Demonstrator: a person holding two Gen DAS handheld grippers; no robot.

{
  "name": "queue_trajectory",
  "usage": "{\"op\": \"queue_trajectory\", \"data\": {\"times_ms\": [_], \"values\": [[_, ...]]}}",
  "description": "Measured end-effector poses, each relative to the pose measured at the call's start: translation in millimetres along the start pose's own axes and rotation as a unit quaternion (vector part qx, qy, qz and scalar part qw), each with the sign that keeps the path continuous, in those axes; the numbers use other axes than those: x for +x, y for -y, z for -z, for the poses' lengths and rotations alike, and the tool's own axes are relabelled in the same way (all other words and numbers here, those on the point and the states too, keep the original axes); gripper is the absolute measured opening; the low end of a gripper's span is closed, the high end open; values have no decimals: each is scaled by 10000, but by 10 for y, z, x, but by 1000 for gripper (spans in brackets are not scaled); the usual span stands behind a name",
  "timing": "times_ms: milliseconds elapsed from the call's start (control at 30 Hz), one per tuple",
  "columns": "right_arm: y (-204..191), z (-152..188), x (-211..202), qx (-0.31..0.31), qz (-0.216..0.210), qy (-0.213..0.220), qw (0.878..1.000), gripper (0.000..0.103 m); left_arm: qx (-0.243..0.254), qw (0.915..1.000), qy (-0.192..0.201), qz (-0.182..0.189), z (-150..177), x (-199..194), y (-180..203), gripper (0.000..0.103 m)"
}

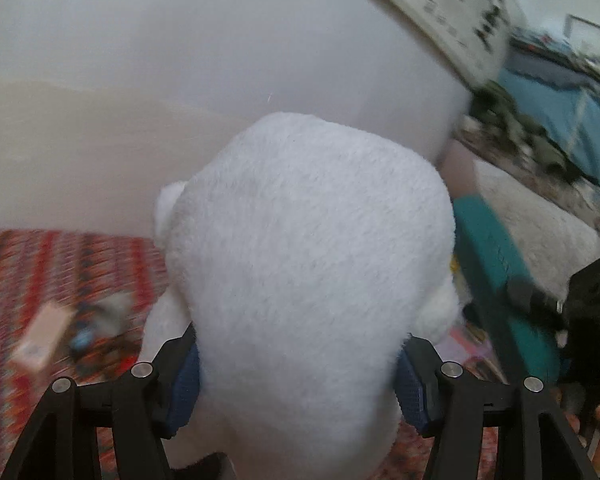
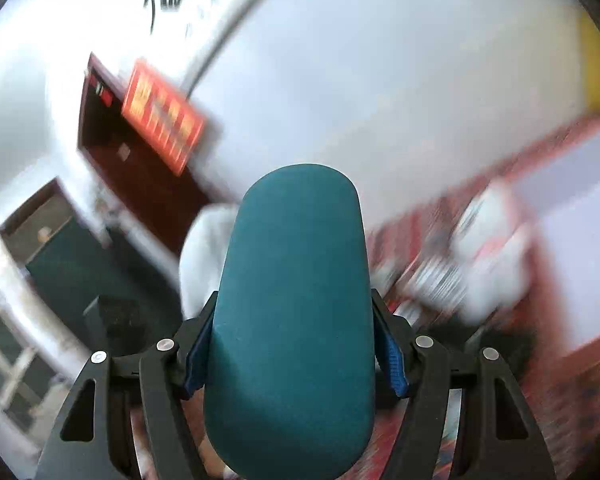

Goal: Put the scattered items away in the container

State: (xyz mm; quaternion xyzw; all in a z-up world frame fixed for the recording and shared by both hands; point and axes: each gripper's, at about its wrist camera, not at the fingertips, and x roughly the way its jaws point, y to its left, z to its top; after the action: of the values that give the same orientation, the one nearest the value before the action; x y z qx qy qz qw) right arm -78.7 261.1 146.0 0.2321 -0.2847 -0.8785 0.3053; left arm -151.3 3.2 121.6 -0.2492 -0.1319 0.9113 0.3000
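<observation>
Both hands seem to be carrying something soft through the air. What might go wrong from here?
The fluffy white plush toy bulges far beyond the left tool, so it could squirm loose. The smooth teal oblong cushion in the right tool might slide out. Each fills its camera's view, hiding the container.

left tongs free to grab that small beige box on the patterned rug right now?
Probably not: the left tongs are clamped on a white plush toy, which also blocks the way to the box.

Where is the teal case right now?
The teal case fills the right wrist view's centre, clamped between the right gripper jaws, held above the red patterned cloth.
</observation>
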Motion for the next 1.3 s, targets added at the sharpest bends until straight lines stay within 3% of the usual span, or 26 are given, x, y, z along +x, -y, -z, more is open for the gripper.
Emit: {"op": "queue_trajectory", "data": {"times_ms": [100, 200, 300, 367, 433, 467, 500, 567, 733, 867, 1000, 1167, 1300], "values": [[179, -325, -519, -64, 630, 802, 9948, 71, 258, 9990, -217, 283, -116, 517, 443, 68], [530, -547, -843, 72, 1410, 1208, 9826, 71, 489, 9965, -480, 481, -157, 1050, 838, 68], [1007, -688, -893, 363, 2008, 1281, 9705, 71, 696, 9934, -689, 591, -144, 1612, 1148, 72], [1373, -797, -804, 563, 2200, 1283, 9654, 71, 672, 9941, -711, 471, -156, 2006, 1226, 83], [1801, -914, -580, 583, 2359, 1208, 9625, 72, 545, 9944, -848, 317, -158, 2366, 1264, 86], [2017, -947, -489, 688, 2465, 1184, 9594, 73, 402, 9937, -986, 336, -168, 2485, 1254, 86], [2199, -945, -451, 935, 2642, 1122, 9533, 81, 282, 9930, -1064, 428, -178, 2553, 1252, 86], [2324, -961, -473, 1132, 2751, 1116, 9482, 83, 181, 9930, -1077, 446, -206, 2558, 1245, 86], [2267, -1031, -658, 1047, 2691, 1308, 9484, 95, 145, 9944, -1044, 65, -171, 2161, 1087, 86], [2052, -928, -703, 940, 2458, 1268, 9564, 96, 127, 9943, -974, -411, -4, 1504, 759, 86], [1715, -811, -550, 590, 2286, 1065, 9659, 97, -32, 9888, -968, -1137, 265, 598, 250, 87], [1122, -445, -180, -118, 1889, 502, 9806, 100, -608, 9726, -929, -2044, 904, -605, -474, 91], [587, 82, 321, -663, 1536, -377, 9852, 100, -1042, 9475, -1208, -2770, 1652, -1110, -896, 91]]}}
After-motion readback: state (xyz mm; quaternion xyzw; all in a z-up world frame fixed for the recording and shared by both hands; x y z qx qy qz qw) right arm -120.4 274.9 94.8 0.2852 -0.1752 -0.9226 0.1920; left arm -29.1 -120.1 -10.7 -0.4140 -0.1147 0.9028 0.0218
